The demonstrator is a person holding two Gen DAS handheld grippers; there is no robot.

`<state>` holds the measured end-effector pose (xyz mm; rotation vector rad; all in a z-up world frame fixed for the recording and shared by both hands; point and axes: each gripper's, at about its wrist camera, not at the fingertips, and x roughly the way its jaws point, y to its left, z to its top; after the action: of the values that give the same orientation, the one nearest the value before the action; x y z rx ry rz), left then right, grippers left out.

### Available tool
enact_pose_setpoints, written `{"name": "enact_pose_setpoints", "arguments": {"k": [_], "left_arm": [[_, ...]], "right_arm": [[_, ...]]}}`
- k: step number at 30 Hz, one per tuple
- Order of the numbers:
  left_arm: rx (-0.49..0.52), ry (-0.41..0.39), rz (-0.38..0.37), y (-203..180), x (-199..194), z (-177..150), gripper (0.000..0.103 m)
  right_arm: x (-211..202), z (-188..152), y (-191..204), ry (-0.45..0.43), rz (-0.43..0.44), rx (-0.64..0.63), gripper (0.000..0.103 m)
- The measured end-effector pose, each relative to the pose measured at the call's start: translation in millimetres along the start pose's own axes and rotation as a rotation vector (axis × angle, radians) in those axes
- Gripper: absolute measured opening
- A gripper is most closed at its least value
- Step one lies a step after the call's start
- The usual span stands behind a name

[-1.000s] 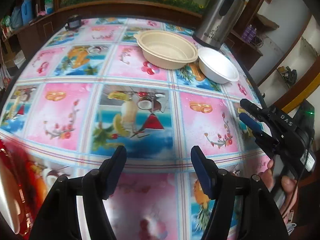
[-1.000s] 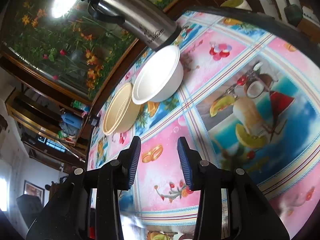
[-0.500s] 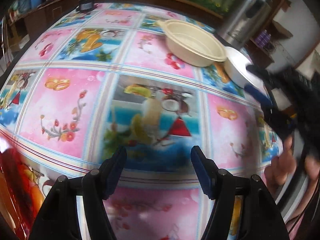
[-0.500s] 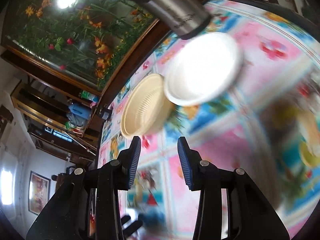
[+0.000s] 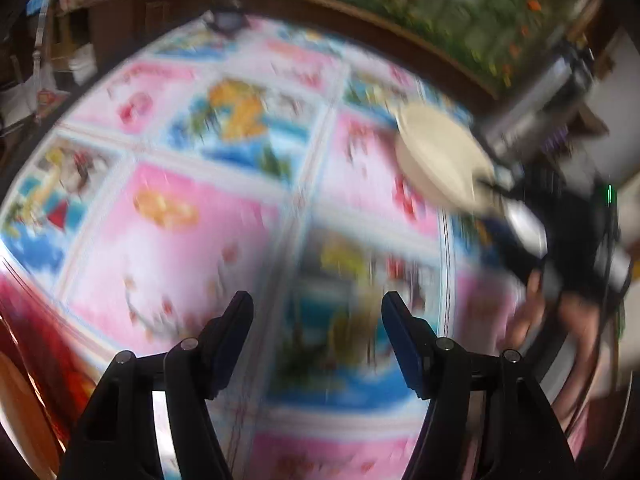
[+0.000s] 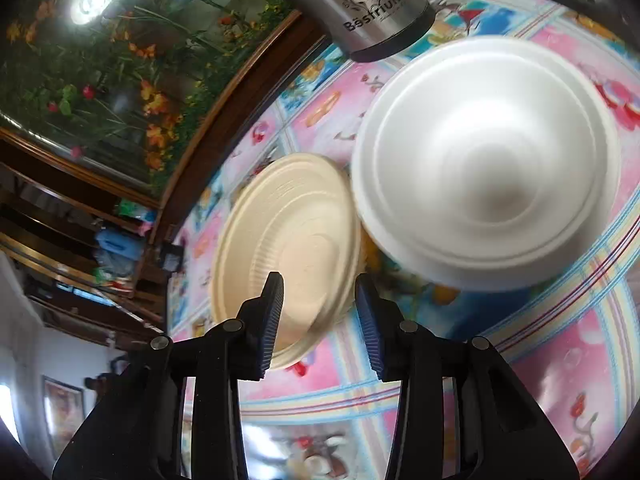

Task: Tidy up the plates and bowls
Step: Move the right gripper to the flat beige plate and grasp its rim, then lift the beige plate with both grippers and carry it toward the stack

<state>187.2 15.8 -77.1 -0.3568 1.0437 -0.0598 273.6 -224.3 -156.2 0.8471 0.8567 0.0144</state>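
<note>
The step in hand looks like the reach: neither bowl is gripped yet.

The left hand-held gripper [image 5: 317, 334] is spread wide with nothing between its fingers, hanging over bare patterned cloth on the bench [image 5: 192, 240]. From it, the beige bowl [image 5: 440, 160] lies well ahead and to the right. Its view is badly smeared, but it alone shows the right hand-held gripper from outside, dark and blurred at the far right by that bowl, with the person's fingers [image 5: 528, 312] under it.

The right hand-held gripper [image 6: 320, 312] has its fingers partly apart and empty. The beige bowl [image 6: 288, 248] sits just ahead, its near rim showing between the fingertips; I cannot tell whether the rim is level with them yet. The white bowl [image 6: 486, 160] is ahead to the right, touching or overlapping the beige one, with a steel flask [image 6: 360, 4] beyond. Only this view shows the white bowl clearly.

Next, I judge, the right fingers must straddle a rim and pinch, so one bowl can nest in the other.
</note>
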Motion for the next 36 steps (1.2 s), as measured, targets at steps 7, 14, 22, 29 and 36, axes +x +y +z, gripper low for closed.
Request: {"name": "enact_pose_setpoints", "arguments": {"k": [7, 14, 22, 29, 36], "left_arm": [[-0.148, -0.071, 0.026, 4.2, 15.6, 46.7, 0.078], [-0.113, -0.004, 0.034, -0.9, 22.2, 43.7, 0.079], [-0.098, 0.073, 0.013, -16.2, 29.4, 33.1, 0.079], [-0.118, 0.155, -0.055, -27.4, 53.9, 25.8, 0.080], [-0.049, 0.105, -0.031, -40.6, 51.6, 19.6, 0.027]], "right_arm": [[-11.2, -3.3, -10.2, 0.034, 0.002, -0.080, 0.014], [-49.8, -12.7, -19.1, 0.091, 0.052, -0.160, 0.014], [-59.5, -11.2, -21.3, 0.076, 0.062, -0.176, 0.014], [-47.6, -13.4, -25.9, 0.117, 0.075, -0.156, 0.014], [-32.5, -16.3, -32.7, 0.221, 0.107, -0.080, 0.015]]}}
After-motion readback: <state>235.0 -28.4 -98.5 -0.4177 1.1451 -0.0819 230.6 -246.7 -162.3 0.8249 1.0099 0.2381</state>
